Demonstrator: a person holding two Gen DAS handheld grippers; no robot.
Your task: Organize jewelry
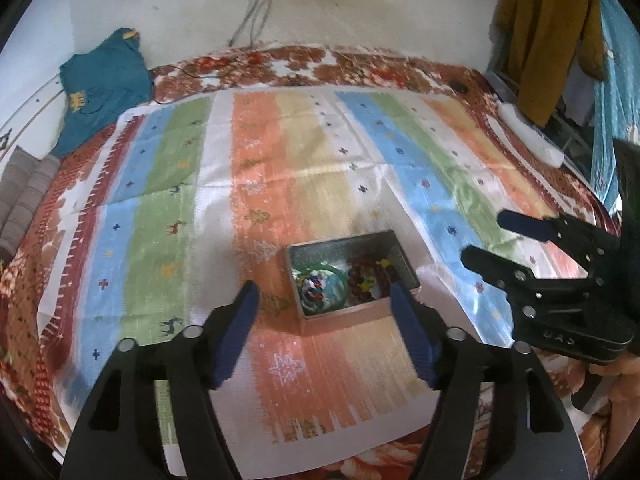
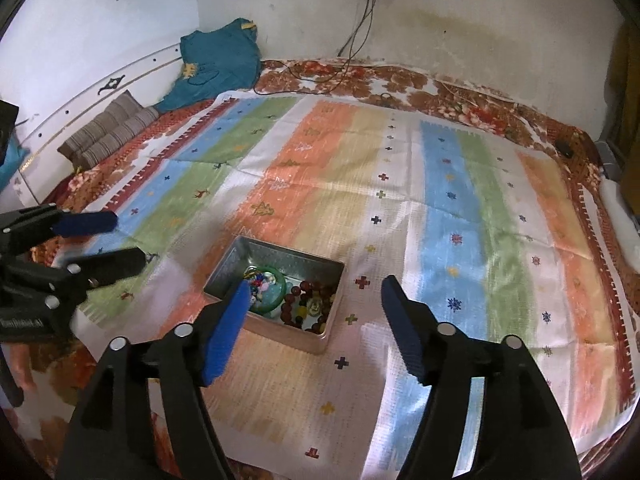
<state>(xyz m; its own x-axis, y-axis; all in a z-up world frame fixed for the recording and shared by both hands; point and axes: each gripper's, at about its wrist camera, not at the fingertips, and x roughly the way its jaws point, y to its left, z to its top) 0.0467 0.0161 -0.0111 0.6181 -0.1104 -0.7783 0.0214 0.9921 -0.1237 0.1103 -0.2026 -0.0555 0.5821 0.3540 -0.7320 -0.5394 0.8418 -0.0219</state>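
Observation:
A small metal box (image 1: pixel 384 242) (image 2: pixel 280 252) sits on the striped cloth. It holds a green bangle (image 1: pixel 340 276) (image 2: pixel 282 284), small colourful trinkets (image 1: pixel 314 286) (image 2: pixel 260 282) and a dark red bead string (image 1: pixel 366 276) (image 2: pixel 308 300). My left gripper (image 1: pixel 324 296) is open and empty, above the cloth just in front of the box; it also shows in the right wrist view (image 2: pixel 116 240). My right gripper (image 2: pixel 312 292) is open and empty, near the box's front; it shows in the left wrist view (image 1: pixel 480 236) to the right of the box.
The striped cloth (image 1: pixel 304 148) (image 2: pixel 400 200) covers a floral bedspread (image 1: pixel 280 64) (image 2: pixel 400 76). A teal garment (image 1: pixel 100 88) (image 2: pixel 216 64) and striped pillows (image 2: pixel 108 128) lie at the back left. Cables (image 2: pixel 352 52) hang from a wall socket. A mustard garment (image 1: pixel 552 32) hangs at right.

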